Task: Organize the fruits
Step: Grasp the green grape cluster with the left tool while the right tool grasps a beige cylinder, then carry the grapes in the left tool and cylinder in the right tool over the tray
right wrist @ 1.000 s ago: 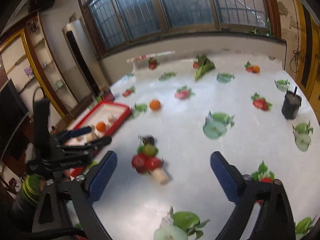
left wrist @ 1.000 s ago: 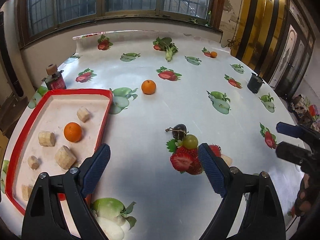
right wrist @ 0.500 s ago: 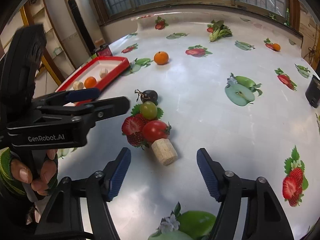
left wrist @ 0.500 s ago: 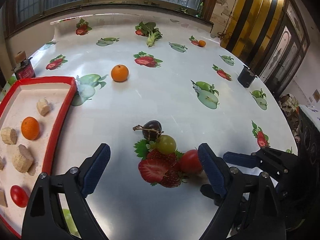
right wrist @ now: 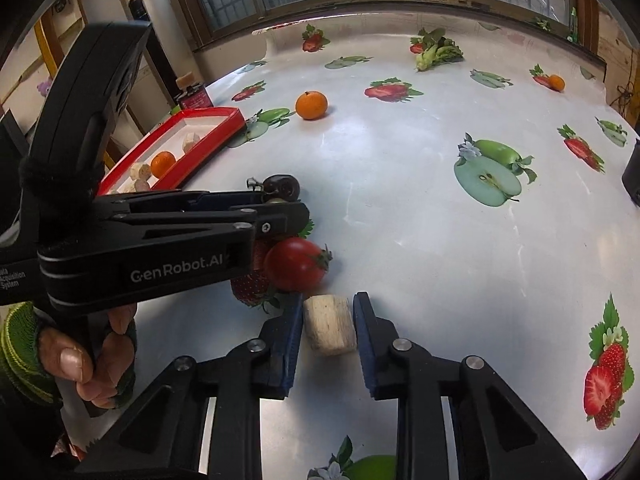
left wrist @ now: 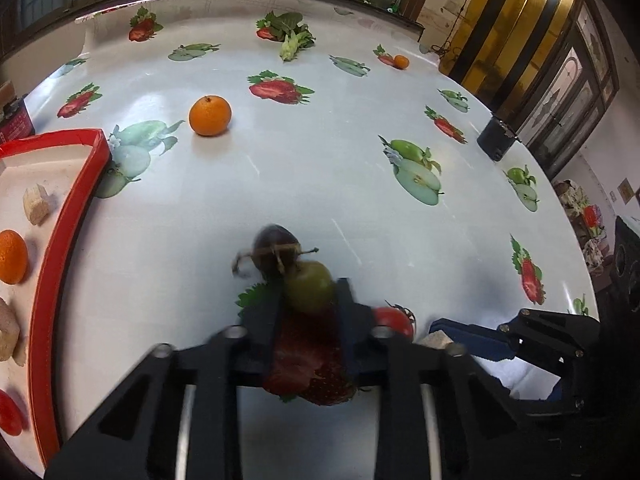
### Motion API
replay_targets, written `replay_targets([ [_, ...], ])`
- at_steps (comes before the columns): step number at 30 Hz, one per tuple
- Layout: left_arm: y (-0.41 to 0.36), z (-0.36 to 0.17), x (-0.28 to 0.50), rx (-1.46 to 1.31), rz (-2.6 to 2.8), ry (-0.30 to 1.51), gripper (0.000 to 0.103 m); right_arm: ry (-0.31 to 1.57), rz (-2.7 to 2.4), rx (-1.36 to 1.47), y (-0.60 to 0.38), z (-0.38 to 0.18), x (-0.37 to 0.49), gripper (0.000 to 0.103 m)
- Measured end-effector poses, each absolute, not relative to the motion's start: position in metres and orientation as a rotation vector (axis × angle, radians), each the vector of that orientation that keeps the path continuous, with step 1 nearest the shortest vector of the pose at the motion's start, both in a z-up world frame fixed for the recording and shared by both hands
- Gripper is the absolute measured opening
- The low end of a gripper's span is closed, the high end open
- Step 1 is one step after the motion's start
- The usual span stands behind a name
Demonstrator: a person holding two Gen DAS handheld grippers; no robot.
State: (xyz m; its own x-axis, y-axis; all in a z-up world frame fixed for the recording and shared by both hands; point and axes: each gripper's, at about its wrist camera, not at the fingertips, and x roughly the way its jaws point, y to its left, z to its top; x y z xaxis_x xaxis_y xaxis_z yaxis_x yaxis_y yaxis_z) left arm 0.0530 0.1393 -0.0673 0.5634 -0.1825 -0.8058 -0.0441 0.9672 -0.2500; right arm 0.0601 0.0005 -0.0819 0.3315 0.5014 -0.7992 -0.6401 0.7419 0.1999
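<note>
My left gripper (left wrist: 310,298) is shut on a green grape-like fruit (left wrist: 310,286); a dark plum (left wrist: 274,242) with a stem lies just beyond it. A red cherry tomato (left wrist: 394,320) sits to its right, also in the right wrist view (right wrist: 294,264). My right gripper (right wrist: 328,308) has its jaws closed around a beige cork-like piece (right wrist: 330,326) on the table. An orange (left wrist: 210,115) lies farther back. The red tray (left wrist: 60,216) at the left holds an orange (left wrist: 10,256), beige pieces and a tomato.
The tablecloth carries printed strawberries and apples, one strawberry print (left wrist: 308,364) lying under my left gripper. A dark cup (left wrist: 496,142) stands at the right edge. A small red tin (right wrist: 194,96) stands behind the tray. Leafy greens (left wrist: 294,36) lie at the back.
Both grippers moved forward and closed: the left onto the green fruit, the right around the beige piece. The plum and green fruit look blurred.
</note>
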Motion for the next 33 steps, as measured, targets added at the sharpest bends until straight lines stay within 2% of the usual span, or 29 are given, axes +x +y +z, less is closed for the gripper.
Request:
replay_targets([
  [18, 0.163, -0.030, 0.008, -0.258, -0.068, 0.886, 0.022, 0.904, 0.775, -0.136, -0.002, -0.040, 0.035, 0.026],
  [33, 0.188, -0.014, -0.013, -0.254, -0.015, 0.840, 0.022, 0.892, 0.820, -0.162, 0.027, -0.027, 0.027, 0.026],
])
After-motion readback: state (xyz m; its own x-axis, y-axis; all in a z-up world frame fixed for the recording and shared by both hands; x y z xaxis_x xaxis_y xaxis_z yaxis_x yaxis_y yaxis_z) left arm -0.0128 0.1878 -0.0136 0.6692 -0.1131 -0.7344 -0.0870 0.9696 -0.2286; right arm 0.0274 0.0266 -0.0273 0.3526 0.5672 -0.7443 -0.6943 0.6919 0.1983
